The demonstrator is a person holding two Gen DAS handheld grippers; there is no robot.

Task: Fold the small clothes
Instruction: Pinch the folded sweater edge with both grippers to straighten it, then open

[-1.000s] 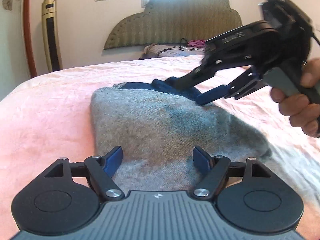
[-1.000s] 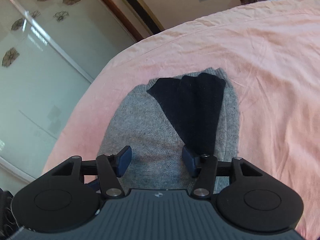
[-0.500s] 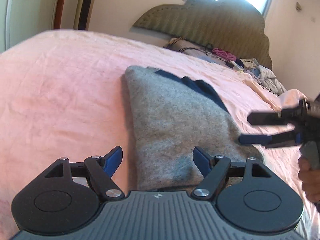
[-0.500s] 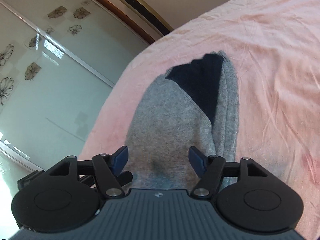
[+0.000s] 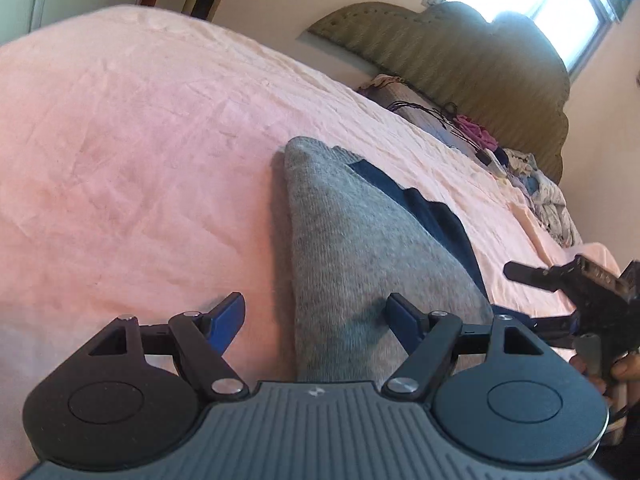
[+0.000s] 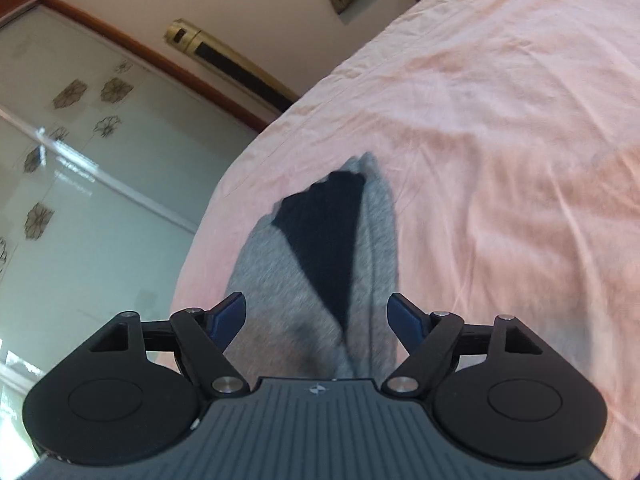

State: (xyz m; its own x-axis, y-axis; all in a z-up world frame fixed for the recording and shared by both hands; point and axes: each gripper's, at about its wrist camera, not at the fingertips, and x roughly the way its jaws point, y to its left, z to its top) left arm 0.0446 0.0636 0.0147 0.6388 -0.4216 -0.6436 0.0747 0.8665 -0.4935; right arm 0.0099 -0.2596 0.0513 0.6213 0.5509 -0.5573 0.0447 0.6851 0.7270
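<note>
Sock (image 5: 360, 256), grey knit with dark navy cuff (image 5: 424, 208), lies at twelve o'clock on the pink bedsheet (image 5: 140, 152). Soft, limp, light: pinch its near end. Your left gripper (image 5: 316, 316) and right gripper (image 6: 316, 316) gape, empty.

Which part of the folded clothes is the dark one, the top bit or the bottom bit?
The navy panel is the dark one. It shows as a triangle on top of the grey knit garment, which lies folded on the pink bedsheet.

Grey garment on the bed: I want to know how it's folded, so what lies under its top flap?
A dark navy layer shows beneath the grey garment, on the pink sheet. How far it runs beneath is covered.
</note>
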